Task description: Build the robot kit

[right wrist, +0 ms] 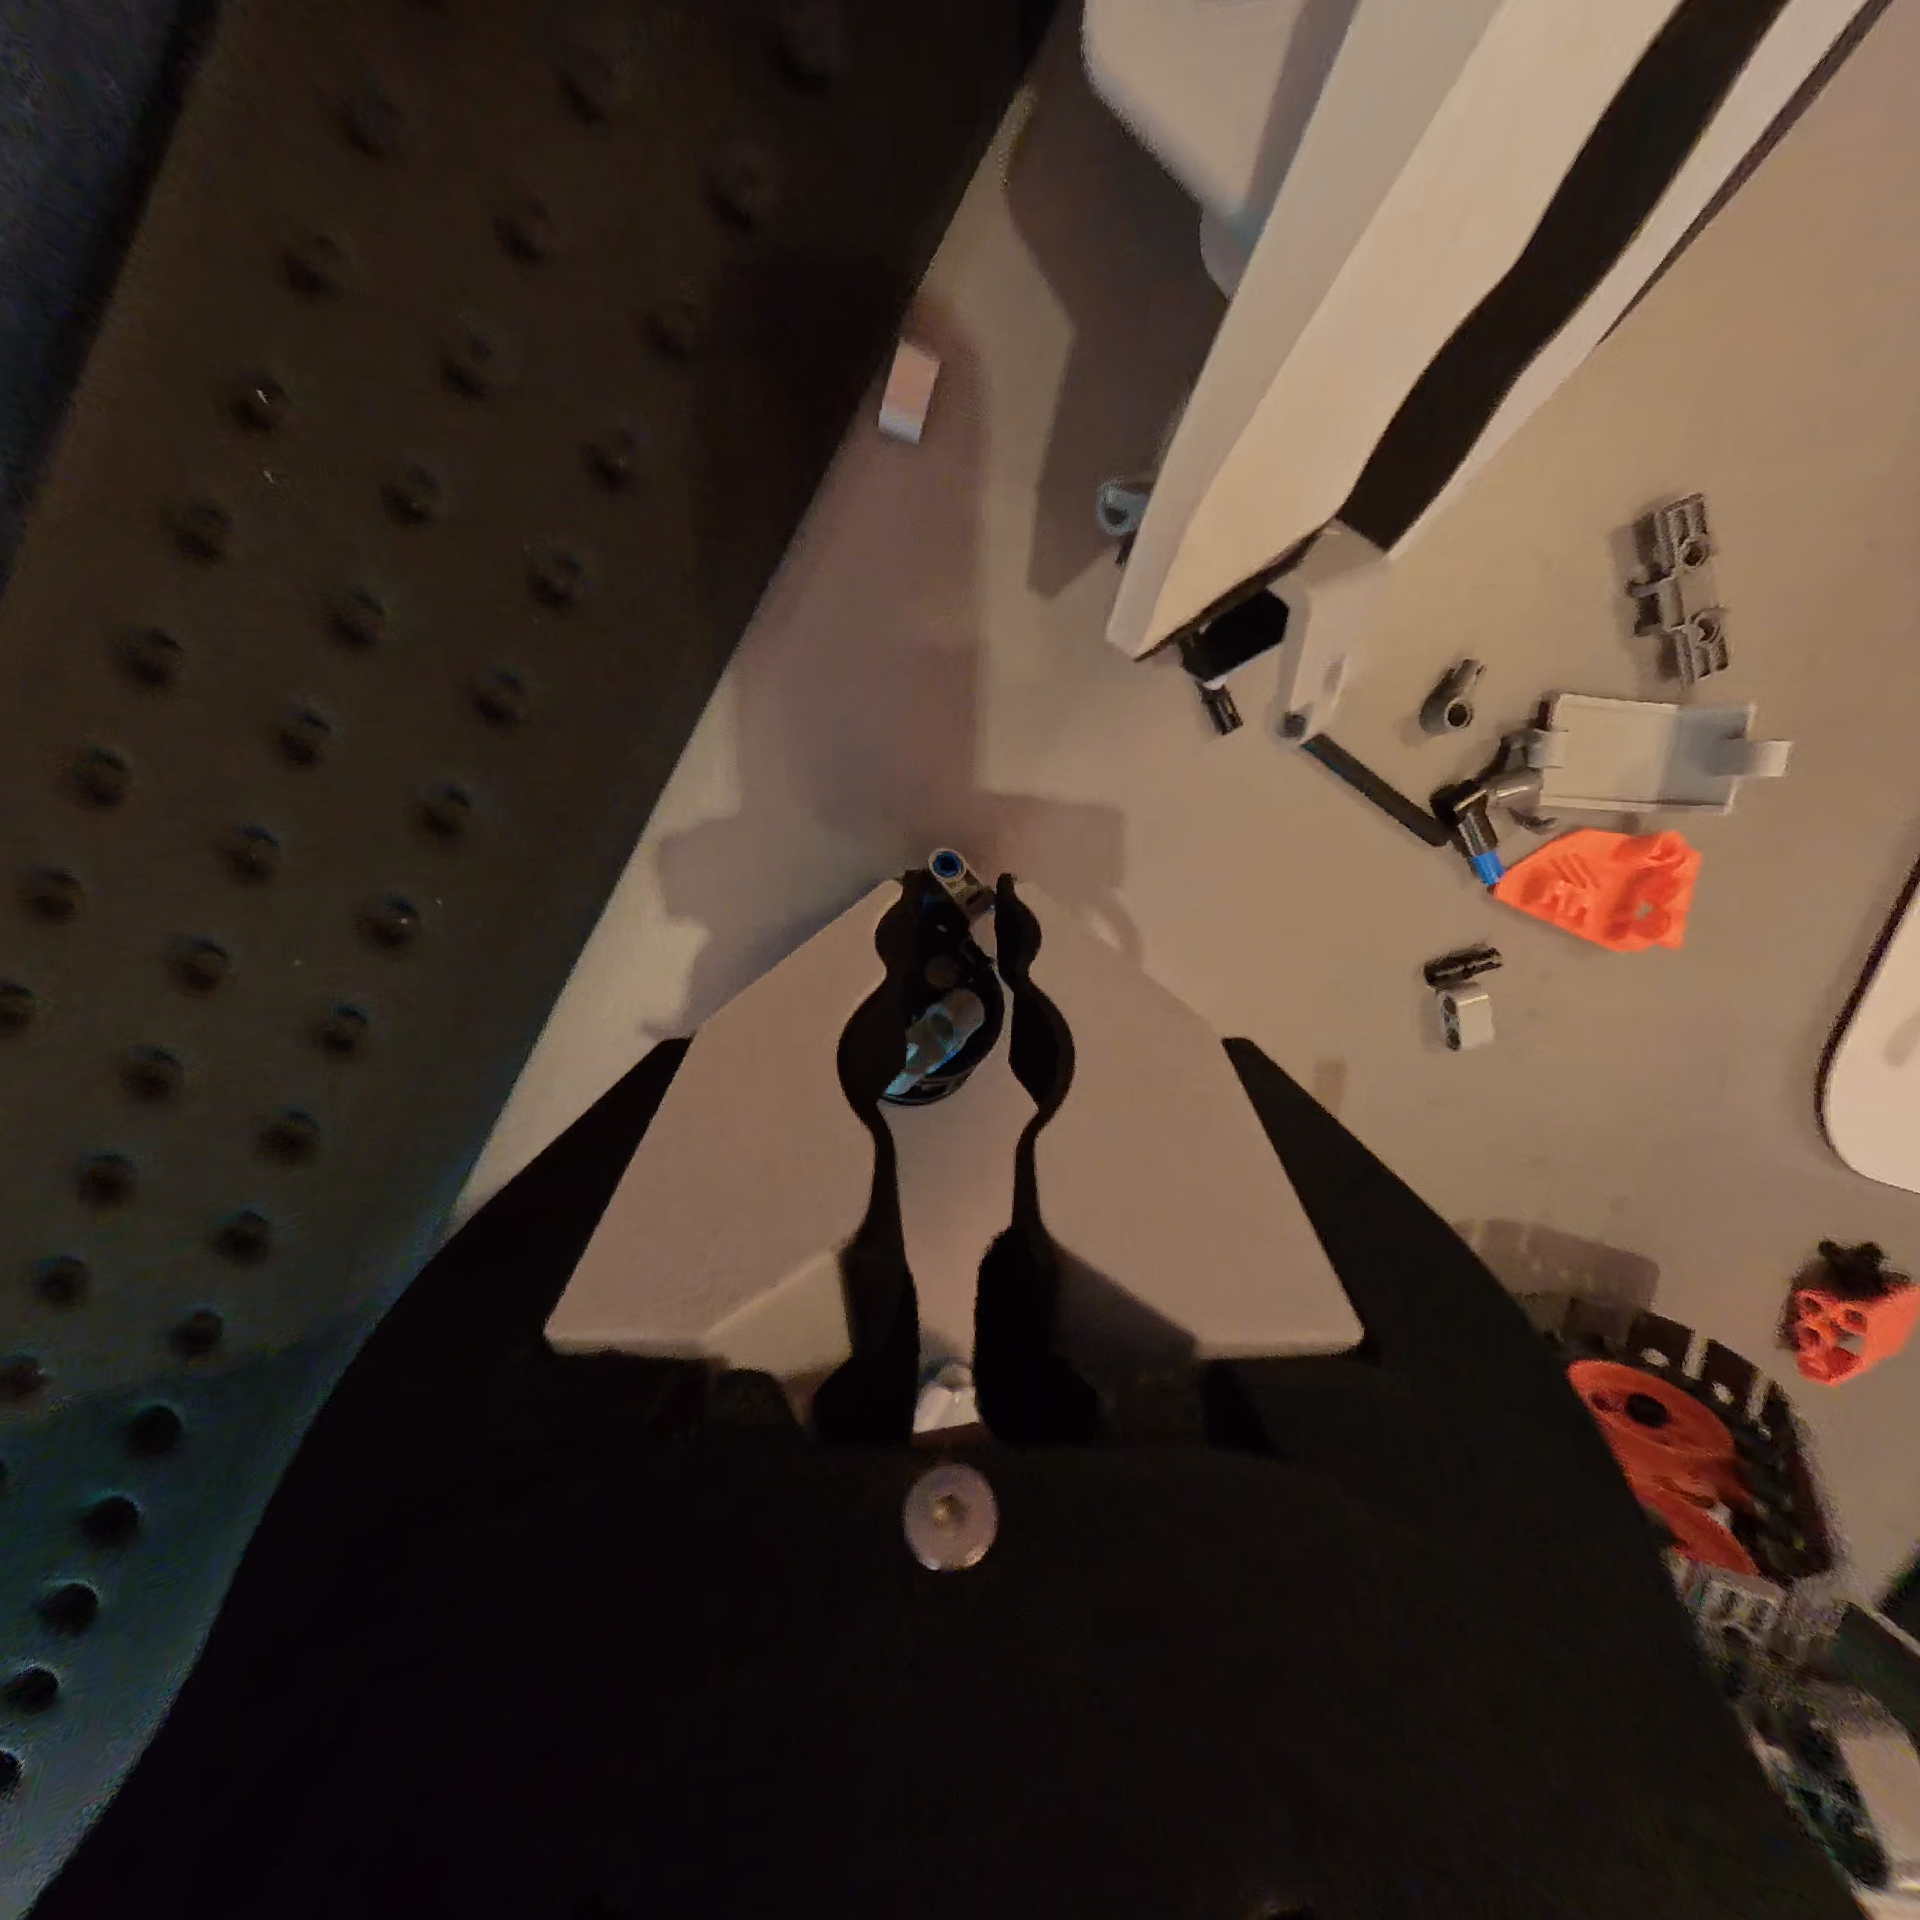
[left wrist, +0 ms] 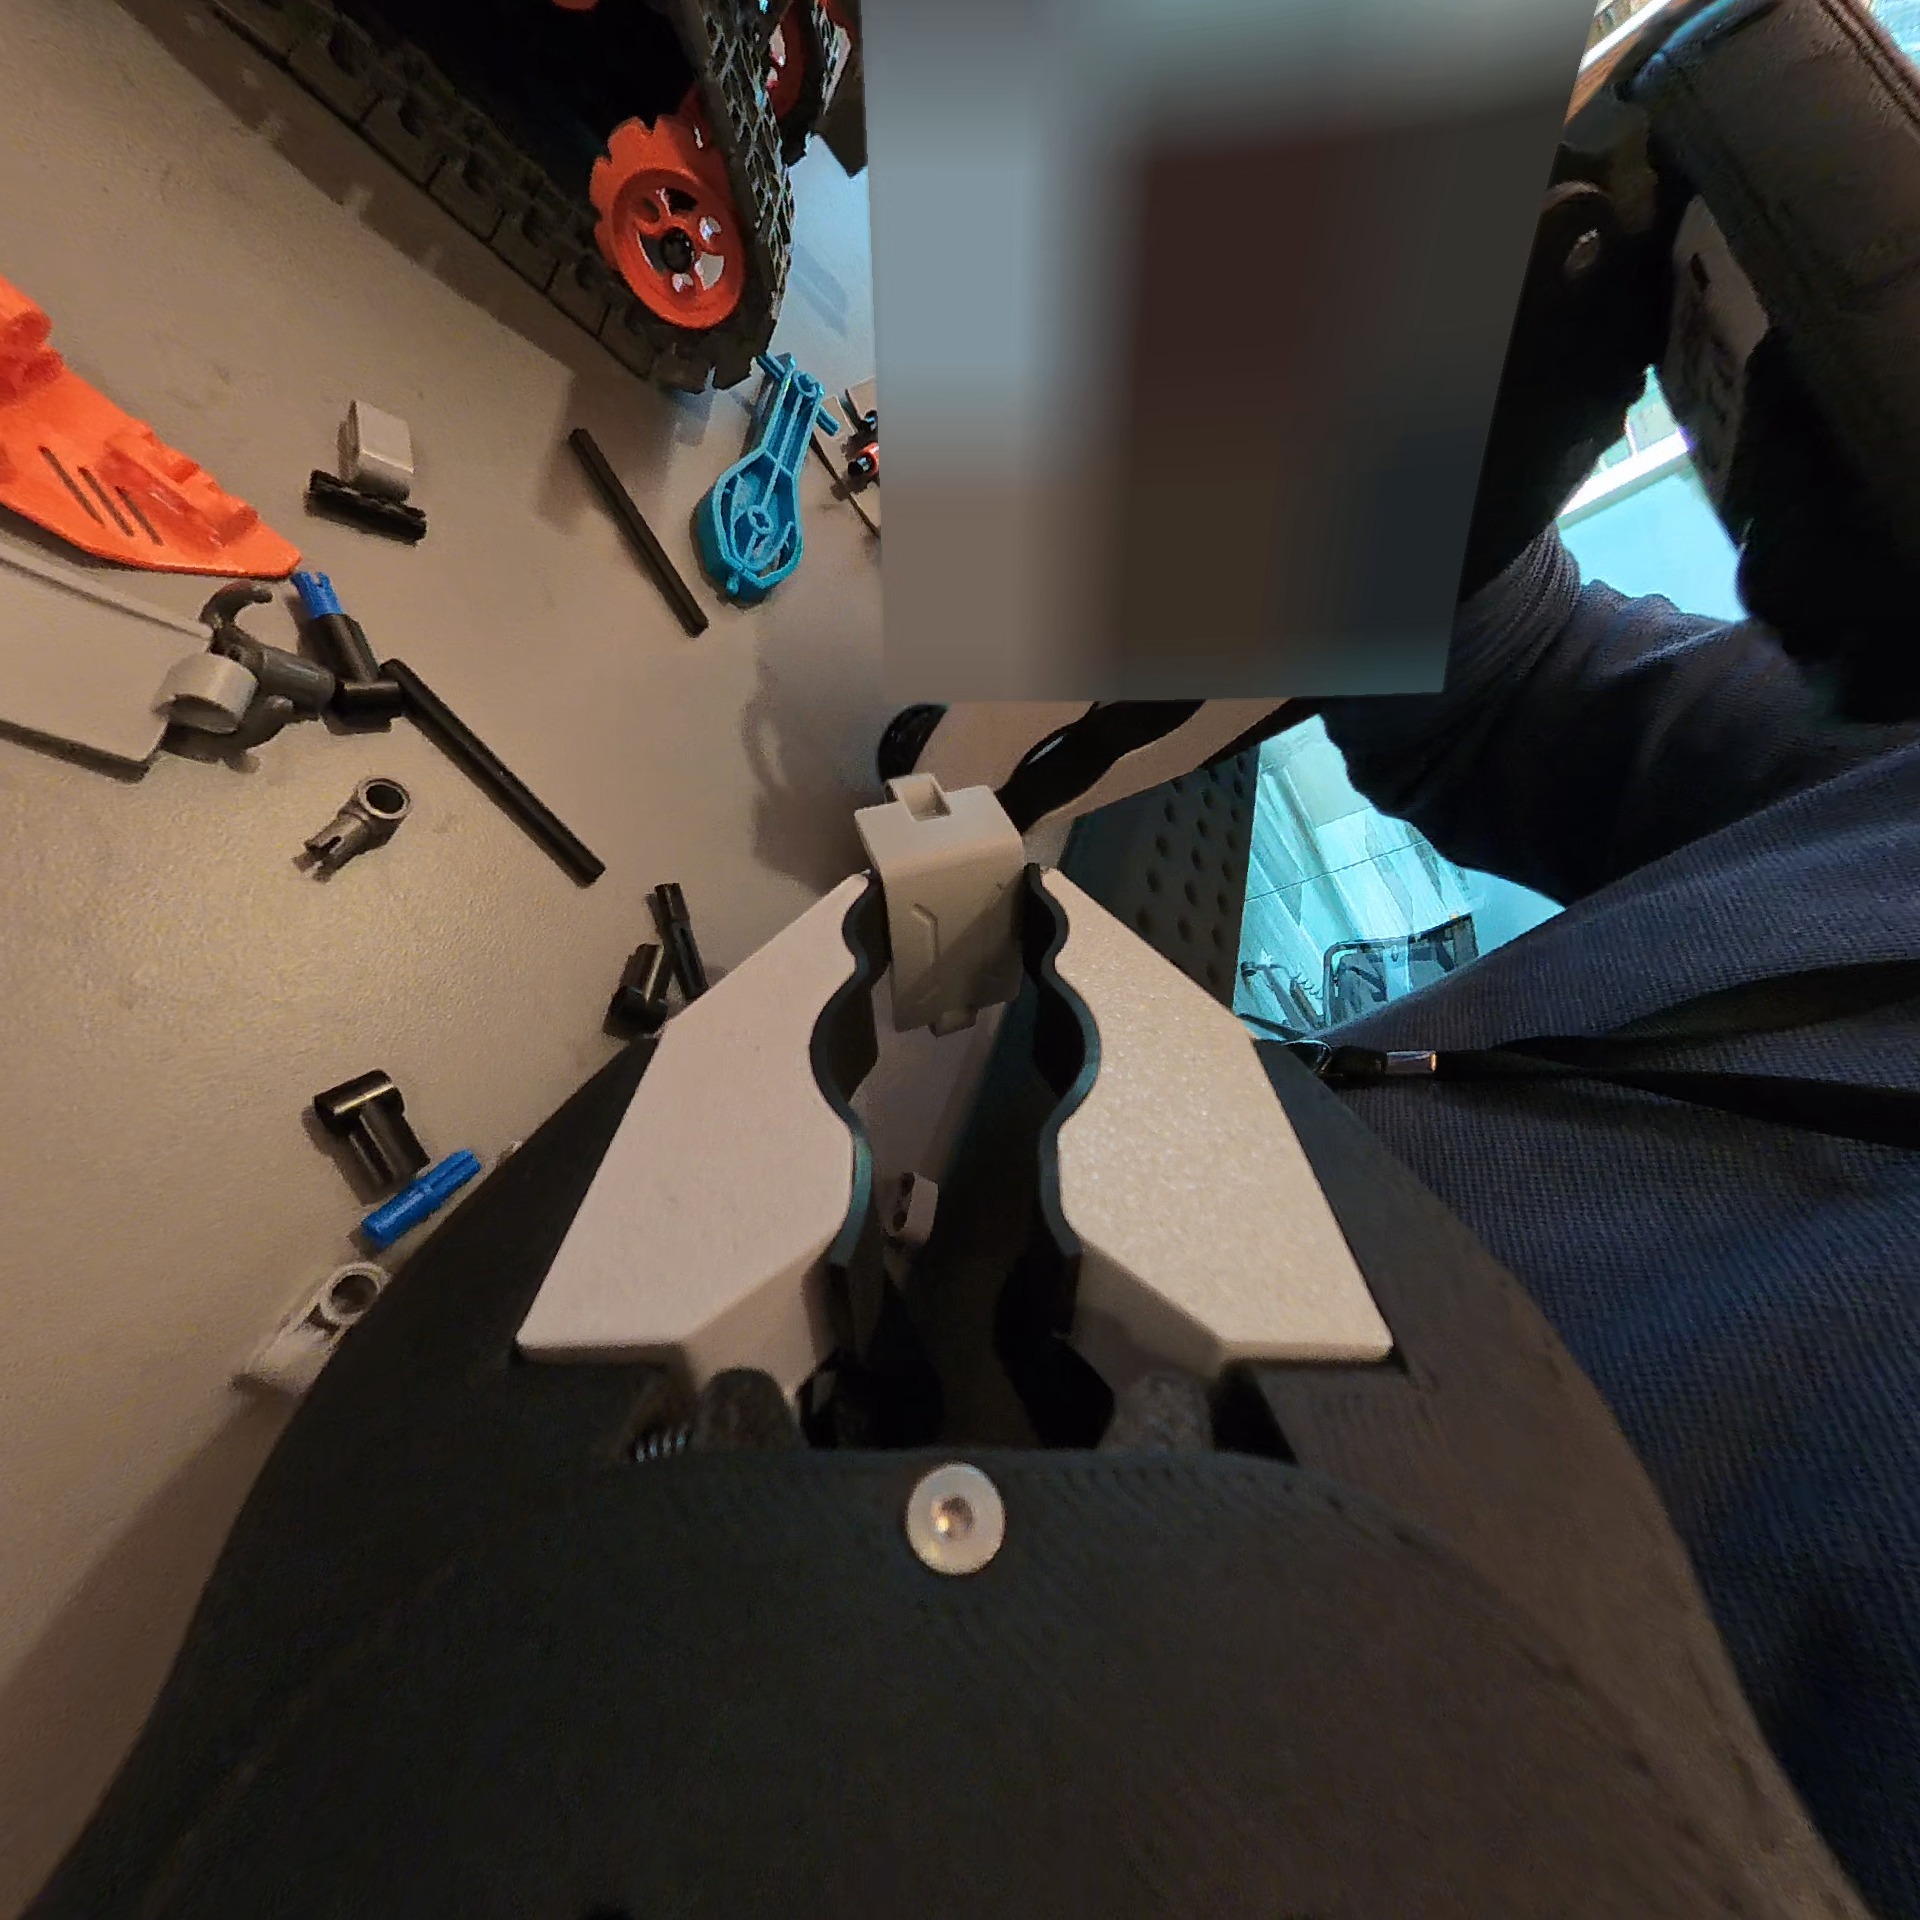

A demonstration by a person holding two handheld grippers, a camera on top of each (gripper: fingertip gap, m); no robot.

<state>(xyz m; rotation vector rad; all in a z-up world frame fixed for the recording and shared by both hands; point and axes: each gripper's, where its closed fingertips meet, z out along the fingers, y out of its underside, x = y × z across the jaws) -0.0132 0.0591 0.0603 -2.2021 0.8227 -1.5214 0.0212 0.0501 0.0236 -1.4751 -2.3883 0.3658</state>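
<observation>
Pinching a grey panel piece (left wrist: pixel 951 914), left tongs (left wrist: pixel 948 894); right tongs (right wrist: pixel 948 902) seemingly clamp a small dark connector (right wrist: pixel 940 987).

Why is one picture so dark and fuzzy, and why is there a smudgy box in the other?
Right wrist view: dim, motion-smeared at the edges, the right gripper mostly in shadow. Left wrist view: brighter and sharper on the grey piece; the smudgy box was added afterwards to hide a person.

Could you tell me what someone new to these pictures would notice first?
Probably the left gripper clamped on a light grey plastic piece at its tips. Next, the right gripper pinching a small dark assembly with a blue pin, and the orange wheel in black track at the table's far side.
</observation>
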